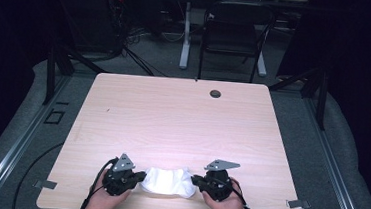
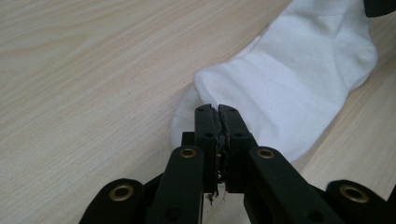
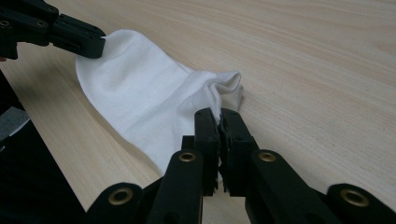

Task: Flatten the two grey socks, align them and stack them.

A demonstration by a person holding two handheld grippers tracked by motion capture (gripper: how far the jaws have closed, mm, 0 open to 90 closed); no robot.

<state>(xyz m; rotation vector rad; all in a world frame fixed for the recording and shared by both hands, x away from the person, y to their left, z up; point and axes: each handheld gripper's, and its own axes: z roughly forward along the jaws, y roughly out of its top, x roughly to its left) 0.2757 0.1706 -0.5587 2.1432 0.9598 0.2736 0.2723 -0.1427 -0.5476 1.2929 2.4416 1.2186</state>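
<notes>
On one pale wooden desk (image 1: 172,118) we saw a single white sock (image 1: 167,182) lying near the front edge between our two tools, left tool (image 1: 137,177) and right tool (image 1: 196,181) each clamped tight on an end.

White sock (image 1: 167,181) lying flat (slightly rumpled) near table's front edge, each end pinched by gripper.

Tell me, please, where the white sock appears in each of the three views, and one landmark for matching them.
High view: the white sock lies at the table's near edge, between both grippers.
Left gripper view: it fills the upper right, running down to the shut fingers.
Right gripper view: it spans upper left to centre, above the shut fingers.
Shared landmark: the light wooden table.
</notes>
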